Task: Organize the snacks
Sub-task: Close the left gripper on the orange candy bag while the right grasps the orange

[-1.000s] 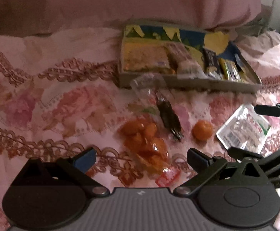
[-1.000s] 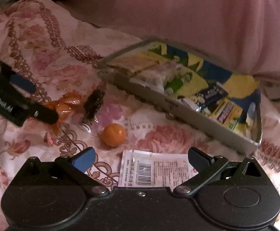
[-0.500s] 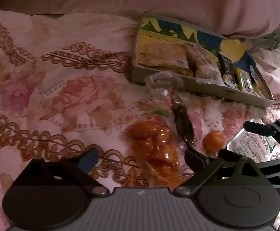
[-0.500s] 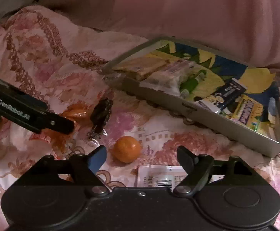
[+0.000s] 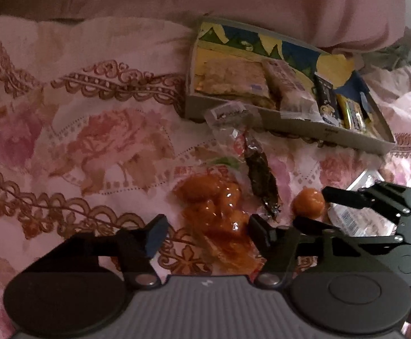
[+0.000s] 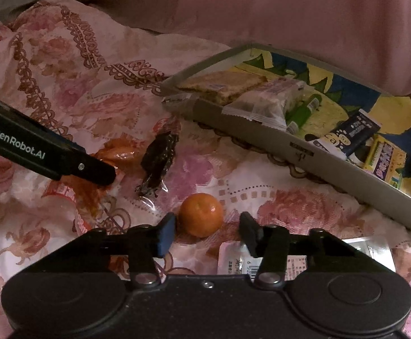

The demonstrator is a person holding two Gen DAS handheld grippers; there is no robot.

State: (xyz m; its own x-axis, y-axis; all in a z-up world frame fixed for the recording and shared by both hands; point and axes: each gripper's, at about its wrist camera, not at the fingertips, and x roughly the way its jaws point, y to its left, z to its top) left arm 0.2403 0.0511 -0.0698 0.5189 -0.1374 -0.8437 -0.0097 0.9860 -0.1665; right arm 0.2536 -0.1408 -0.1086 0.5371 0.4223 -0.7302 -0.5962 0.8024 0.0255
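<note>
A clear bag of orange glazed pieces point(image 5: 214, 220) lies on the floral bedcover. My left gripper point(image 5: 207, 233) straddles its near end; its jaws are closing and the pads stand apart from the bag. A small round orange fruit point(image 6: 201, 214) sits between the tips of my right gripper point(image 6: 207, 234), whose jaws are also closing, with a gap on the right side. In the left wrist view the right gripper point(image 5: 310, 205) brackets the fruit point(image 5: 308, 197). A dark wrapped snack point(image 6: 157, 161) lies between bag and fruit. The grey tray point(image 6: 290, 141) behind holds several packets.
A white barcoded packet point(image 6: 233, 260) lies under the right gripper. One left finger point(image 6: 50, 155) crosses the left of the right wrist view. A pink pillow point(image 5: 233, 0) rises behind the tray point(image 5: 290, 121). The bedcover point(image 5: 92, 141) is rumpled.
Both grippers' jaws have narrowed. The right gripper came forward and down, so the fruit now sits between its tips. The orange bag sits closer in the left wrist view.
</note>
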